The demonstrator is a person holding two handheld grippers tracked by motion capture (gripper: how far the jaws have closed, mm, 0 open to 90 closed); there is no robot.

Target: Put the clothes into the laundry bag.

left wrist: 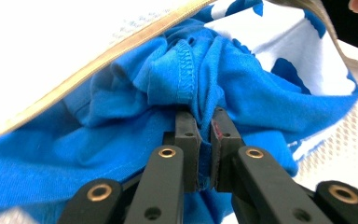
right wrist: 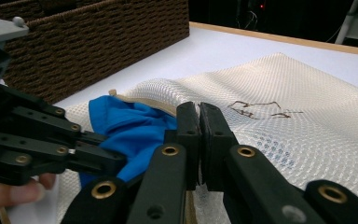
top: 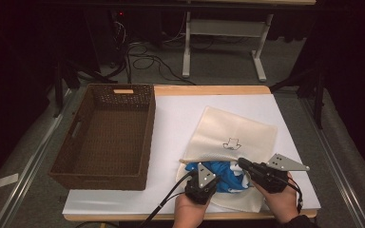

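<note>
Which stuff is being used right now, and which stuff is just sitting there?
Being used:
- blue garment, pinched by the left gripper
- cream mesh bag, its edge apparently held by the shut right gripper

Just sitting there:
- brown wicker basket
- white table legs behind
- floor cables

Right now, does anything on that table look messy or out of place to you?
Only mildly. A crumpled blue and white garment bulges halfway out of the cream mesh laundry bag, which lies skewed on the white table cover. The left claw pinches a fold of it. The brown wicker basket sits tidy.
</note>
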